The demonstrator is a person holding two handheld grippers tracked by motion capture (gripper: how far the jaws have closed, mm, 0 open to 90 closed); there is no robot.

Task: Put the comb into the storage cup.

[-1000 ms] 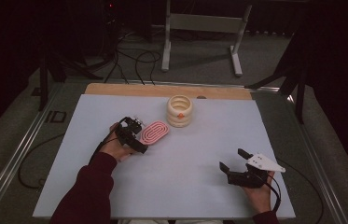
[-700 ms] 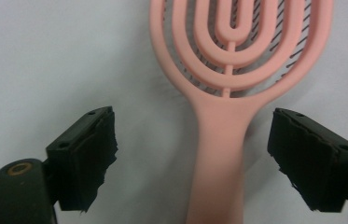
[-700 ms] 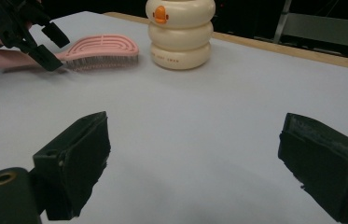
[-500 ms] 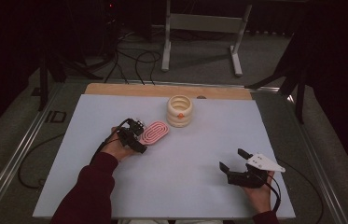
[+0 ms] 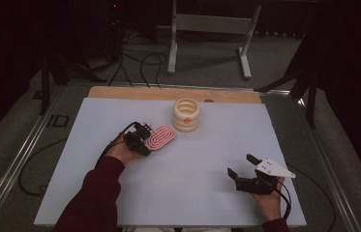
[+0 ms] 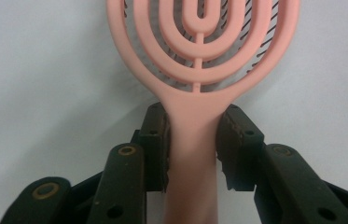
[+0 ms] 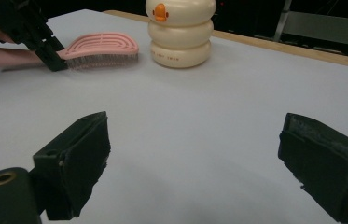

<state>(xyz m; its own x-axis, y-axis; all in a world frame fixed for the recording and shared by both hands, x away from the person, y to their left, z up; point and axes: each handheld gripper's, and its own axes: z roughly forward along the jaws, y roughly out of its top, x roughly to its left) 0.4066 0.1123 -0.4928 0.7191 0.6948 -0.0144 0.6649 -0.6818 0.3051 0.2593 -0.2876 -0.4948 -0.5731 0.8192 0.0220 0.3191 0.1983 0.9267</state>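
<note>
left tool [image 6: 192,144] closing, pinching pink vented plastic hairbrush [image 6: 199,60] at handle neck | right tool [image 7: 199,158] spread, idle | advice: squeeze firmly, lift level off worktop [image 5: 120,116]

Bare worktop [image 5: 217,154] lies open between both hands; only the cream holder [image 5: 187,115] stands just beyond the brush [image 5: 161,137].

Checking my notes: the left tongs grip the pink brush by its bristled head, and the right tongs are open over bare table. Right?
Not quite: the left tongs grip the pink brush by its handle, just below the head, as the left gripper view shows. The right tongs are open over bare table.
</note>
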